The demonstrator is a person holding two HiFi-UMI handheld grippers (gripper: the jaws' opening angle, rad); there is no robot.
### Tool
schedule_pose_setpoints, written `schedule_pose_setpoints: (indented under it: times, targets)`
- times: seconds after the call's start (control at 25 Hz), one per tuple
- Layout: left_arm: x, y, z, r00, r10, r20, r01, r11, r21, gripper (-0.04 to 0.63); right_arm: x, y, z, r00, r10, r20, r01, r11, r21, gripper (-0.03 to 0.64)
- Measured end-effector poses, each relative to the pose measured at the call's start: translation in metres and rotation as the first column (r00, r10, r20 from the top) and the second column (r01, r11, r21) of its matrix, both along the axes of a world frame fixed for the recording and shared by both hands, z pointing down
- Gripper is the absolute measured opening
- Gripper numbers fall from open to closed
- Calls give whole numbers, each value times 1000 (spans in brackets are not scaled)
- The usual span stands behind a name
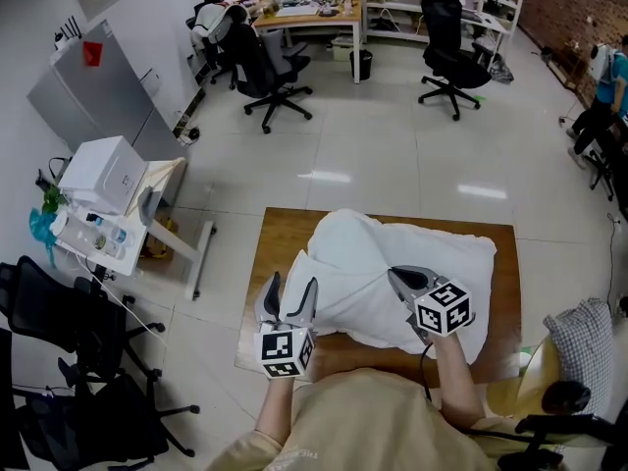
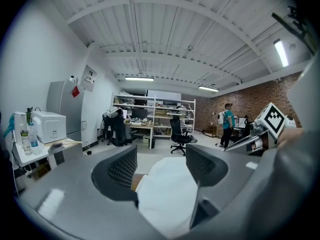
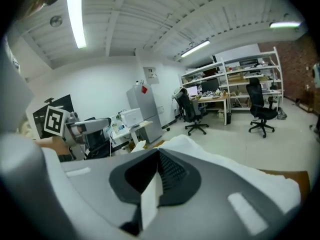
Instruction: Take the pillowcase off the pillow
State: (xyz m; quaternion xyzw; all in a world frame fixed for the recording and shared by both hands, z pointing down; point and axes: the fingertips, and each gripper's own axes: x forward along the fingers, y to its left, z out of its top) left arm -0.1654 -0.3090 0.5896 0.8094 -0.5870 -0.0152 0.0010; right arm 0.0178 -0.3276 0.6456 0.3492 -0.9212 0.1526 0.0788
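Head view, looking steeply down: a wooden desk (image 1: 280, 229) stands on a pale tiled floor, and a white pillow (image 1: 446, 253) lies across it. At the left, the left gripper (image 1: 294, 283) sits at the pillow's near left end. Left gripper view shows its fingers (image 2: 120, 170) standing wide apart, with the pillow's white end between them. The cloth touches the right finger, but a sliver of desk shows beside the left one, so they are not clamped on it. Near its middle the pillow bulges upward in a soft peak. At the right, the right gripper (image 1: 394, 273) lies against the pillow's near side. Right gripper view shows its fingers (image 3: 175, 173) closed together, pinching a thin fold of the white pillowcase (image 3: 149, 196) that runs down between them.
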Motion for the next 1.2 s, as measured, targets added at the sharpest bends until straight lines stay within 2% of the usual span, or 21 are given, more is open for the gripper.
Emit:
schedule_pose_setpoints:
  times: [0.44, 0.64, 0.76, 0.88, 1.04, 1.2]
  targets:
    - [-31, 3, -44, 998, -35, -59, 39, 997, 63, 308, 28, 7, -75, 969, 9, 246, -23, 998, 53, 0]
    - [-36, 0, -59, 997, -26, -75, 31, 997, 66, 310, 37, 15, -105, 932, -41, 360, 11, 996, 87, 0]
    - [-41, 6, -82, 995, -13, -95, 22, 995, 92, 310, 50, 26, -128, 892, -86, 444, 28, 990, 137, 0]
    - [-48, 19, -123, 991, 15, -129, 4, 989, 148, 308, 63, 37, -158, 819, -125, 560, 28, 983, 179, 0]
    - [-42, 33, -164, 986, 64, -157, -37, 984, 173, 310, 102, 46, -171, 632, -172, 756, 16, 978, 209, 0]
    - [-25, 34, -177, 981, 121, -150, -94, 980, 176, 309, 142, 61, -175, 486, -243, 839, -13, 959, 285, 0]
